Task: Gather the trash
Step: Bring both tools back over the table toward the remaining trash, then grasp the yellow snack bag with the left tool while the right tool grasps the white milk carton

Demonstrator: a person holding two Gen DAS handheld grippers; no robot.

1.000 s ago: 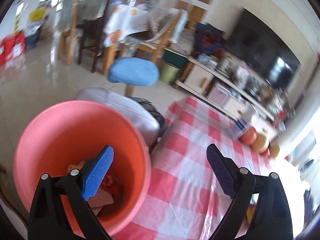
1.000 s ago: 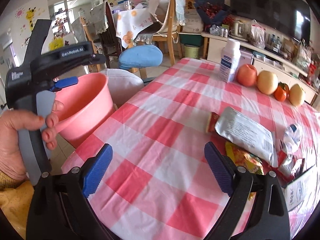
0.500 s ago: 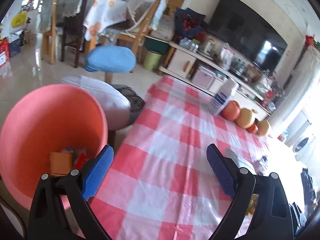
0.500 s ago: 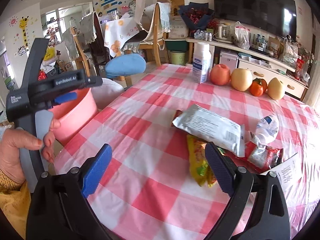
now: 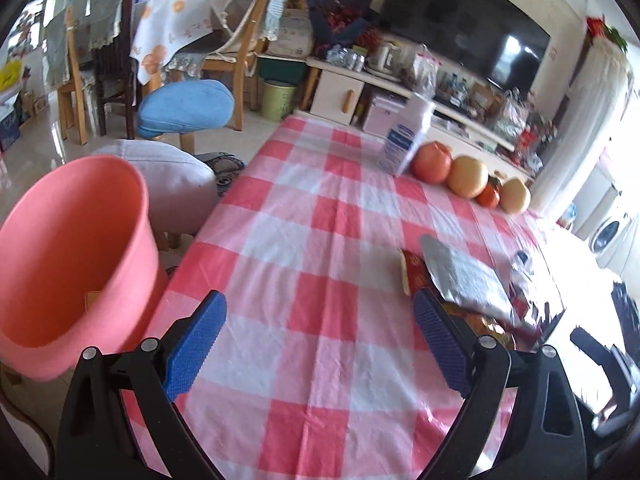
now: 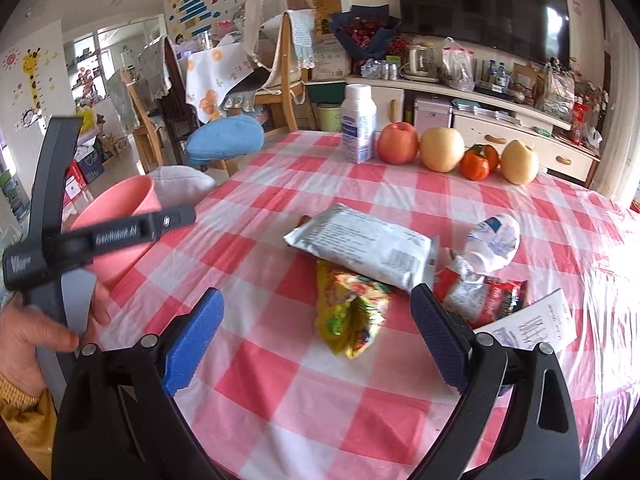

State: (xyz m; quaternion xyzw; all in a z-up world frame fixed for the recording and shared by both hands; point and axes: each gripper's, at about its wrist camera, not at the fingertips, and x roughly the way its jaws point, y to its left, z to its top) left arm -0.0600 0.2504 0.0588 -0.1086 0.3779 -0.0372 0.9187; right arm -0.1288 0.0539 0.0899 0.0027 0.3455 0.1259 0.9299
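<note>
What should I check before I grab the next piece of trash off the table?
1. Right tool open and empty: ok.
2. Left tool open and empty: ok.
3. Yellow wrapper lined up between the right tool's fingers: ok.
4. Wrapper free to lift: not ok, its far end is tucked under the silver pouch.
5. Bucket within reach beside the table edge: ok.
6. Room left in the bucket: cannot tell, its bottom is mostly hidden.
</note>
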